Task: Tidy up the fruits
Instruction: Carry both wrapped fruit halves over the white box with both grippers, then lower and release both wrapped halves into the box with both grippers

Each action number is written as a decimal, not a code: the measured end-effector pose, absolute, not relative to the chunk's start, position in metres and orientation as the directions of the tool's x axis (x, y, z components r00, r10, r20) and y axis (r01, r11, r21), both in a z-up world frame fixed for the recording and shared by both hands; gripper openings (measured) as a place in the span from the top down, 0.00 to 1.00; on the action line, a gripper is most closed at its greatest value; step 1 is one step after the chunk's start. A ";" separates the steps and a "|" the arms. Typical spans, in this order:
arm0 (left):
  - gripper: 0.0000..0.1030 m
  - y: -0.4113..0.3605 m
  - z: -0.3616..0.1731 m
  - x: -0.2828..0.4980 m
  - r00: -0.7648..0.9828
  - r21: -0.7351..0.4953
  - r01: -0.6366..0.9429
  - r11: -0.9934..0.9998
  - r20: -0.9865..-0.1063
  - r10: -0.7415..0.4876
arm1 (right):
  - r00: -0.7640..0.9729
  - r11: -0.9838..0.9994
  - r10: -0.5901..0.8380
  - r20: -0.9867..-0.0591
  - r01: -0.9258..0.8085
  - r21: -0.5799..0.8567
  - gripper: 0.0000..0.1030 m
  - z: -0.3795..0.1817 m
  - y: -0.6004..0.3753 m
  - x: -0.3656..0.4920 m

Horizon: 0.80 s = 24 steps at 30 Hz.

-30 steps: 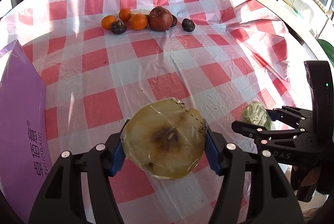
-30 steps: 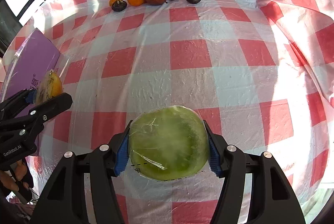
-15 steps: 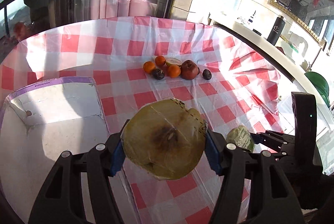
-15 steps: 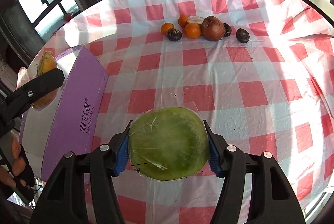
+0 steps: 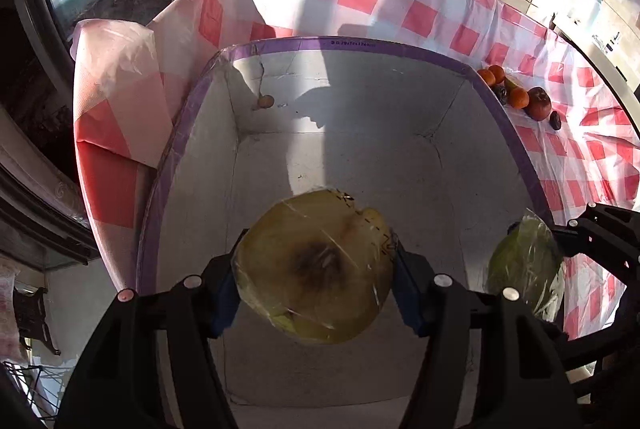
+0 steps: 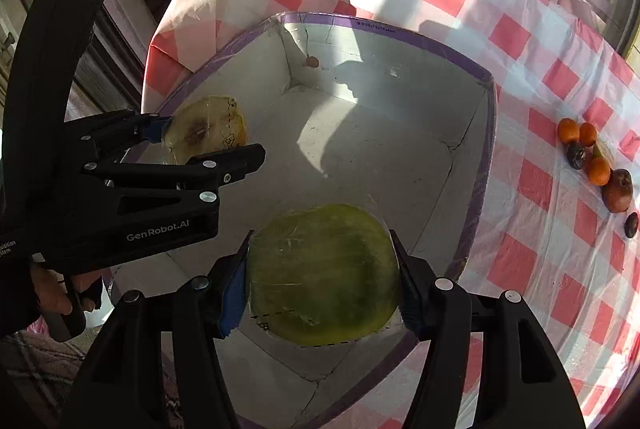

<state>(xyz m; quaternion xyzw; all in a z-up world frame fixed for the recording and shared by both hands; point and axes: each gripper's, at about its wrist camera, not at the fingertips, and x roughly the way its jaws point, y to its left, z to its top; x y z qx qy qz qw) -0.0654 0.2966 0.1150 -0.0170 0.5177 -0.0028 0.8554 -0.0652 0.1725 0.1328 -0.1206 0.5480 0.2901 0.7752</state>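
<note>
My left gripper (image 5: pixel 316 269) is shut on a plastic-wrapped yellow fruit half (image 5: pixel 314 265) with a dark core, held above the inside of a white box with a purple rim (image 5: pixel 360 45). My right gripper (image 6: pixel 322 277) is shut on a plastic-wrapped green fruit half (image 6: pixel 322 273), also above the box (image 6: pixel 476 197). The left gripper (image 6: pixel 208 145) with the yellow half (image 6: pixel 204 133) shows at left in the right wrist view. The green half (image 5: pixel 520 261) shows at right in the left wrist view.
The box stands on a red-and-white checked tablecloth (image 6: pixel 540 77). A cluster of oranges (image 6: pixel 598 171), a red apple (image 6: pixel 618 189) and dark small fruits (image 6: pixel 576 155) lies on the cloth at far right. A small brown spot (image 5: pixel 265 102) marks the box's far wall. The table edge and a window lie beyond.
Both grippers have swung left from over the tablecloth to above the open box, each still holding its fruit half. The fruit cluster now sits far to the right.
</note>
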 end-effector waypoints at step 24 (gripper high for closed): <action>0.35 0.292 0.066 -0.042 0.208 0.008 0.108 0.994 -0.978 -0.015 | 0.054 0.706 -0.018 -0.998 -0.706 -0.051 0.36 0.064 0.209 -0.061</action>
